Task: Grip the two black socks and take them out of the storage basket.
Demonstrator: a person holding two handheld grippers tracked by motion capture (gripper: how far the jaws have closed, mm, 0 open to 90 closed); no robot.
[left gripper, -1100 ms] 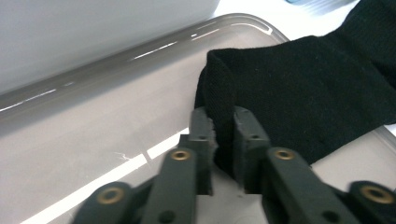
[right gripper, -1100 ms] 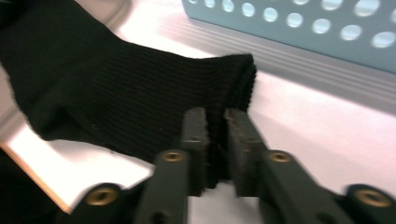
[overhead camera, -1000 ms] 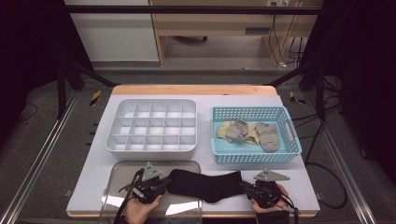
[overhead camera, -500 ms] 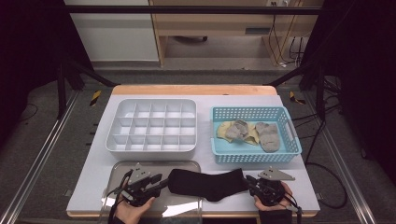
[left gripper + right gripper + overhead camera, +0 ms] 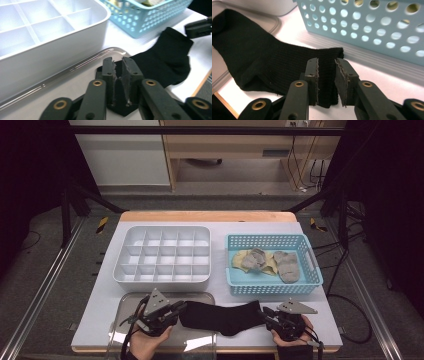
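Observation:
A black sock (image 5: 225,317) lies flat along the table's front edge, its left end over a metal tray (image 5: 125,301). My left gripper (image 5: 181,308) sits at that end. In the left gripper view its jaws (image 5: 117,72) have just been closing and stand almost together with the sock's (image 5: 165,60) dark cloth pinched between them. My right gripper (image 5: 265,314) is at the sock's other end. Its jaws (image 5: 326,75) have just been opening and stand apart, with the sock's (image 5: 262,57) cuff lying loose between the pads.
A white box with several compartments (image 5: 162,255) stands behind the tray. To its right, a blue perforated basket (image 5: 272,287) holds two grey socks (image 5: 287,265) and a yellow one (image 5: 242,261). The basket wall (image 5: 367,25) is close in front of the right gripper.
The left gripper has lifted slightly at the sock's left end and its top plate tilts more. The right hand has stayed where it was. The sock lies much as before.

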